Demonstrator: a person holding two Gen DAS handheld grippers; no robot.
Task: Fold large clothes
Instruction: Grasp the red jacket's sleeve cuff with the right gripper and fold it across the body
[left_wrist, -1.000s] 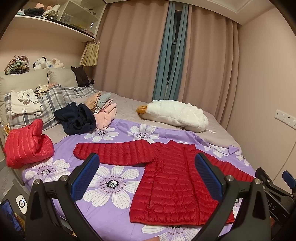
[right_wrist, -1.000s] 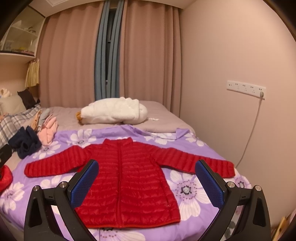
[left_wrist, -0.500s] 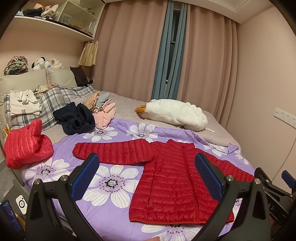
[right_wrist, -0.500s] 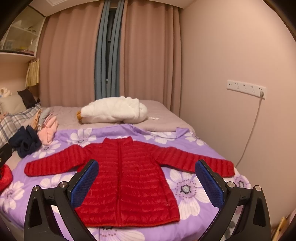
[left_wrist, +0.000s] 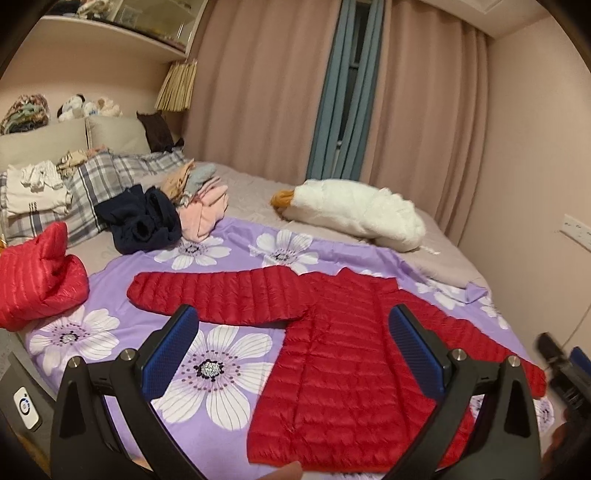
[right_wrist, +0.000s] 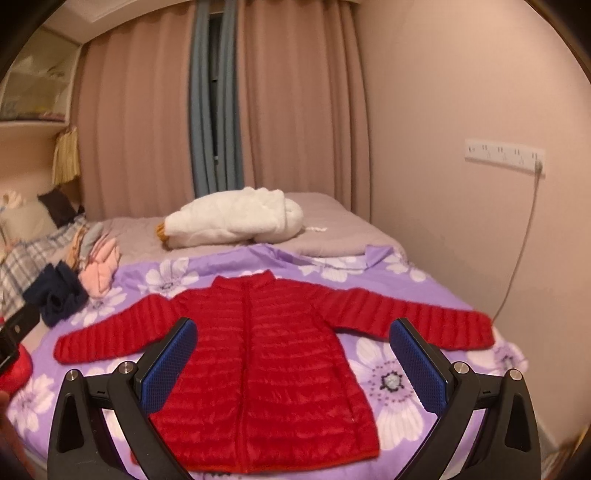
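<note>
A red quilted puffer jacket (left_wrist: 343, 354) (right_wrist: 258, 362) lies flat and front-up on a purple floral sheet (left_wrist: 218, 365) (right_wrist: 391, 373), both sleeves stretched out sideways. My left gripper (left_wrist: 293, 325) hovers open above the sheet near the jacket's left sleeve and hem, holding nothing. My right gripper (right_wrist: 293, 336) is open too, held over the jacket's body, its blue pads (right_wrist: 417, 362) wide apart and empty. Part of the right gripper (left_wrist: 565, 369) shows at the right edge of the left wrist view.
A second red puffer garment (left_wrist: 33, 277) sits bunched at the bed's left edge. A navy garment (left_wrist: 144, 221), pink clothes (left_wrist: 207, 210) and a white goose plush (left_wrist: 354, 214) lie further back. Plaid pillows (left_wrist: 92, 177) are at the head; a wall (right_wrist: 480, 221) runs along the right.
Both grippers moved slightly forward and lower toward the bed, so the jacket looks larger. Both stay open and the jacket has not moved.
</note>
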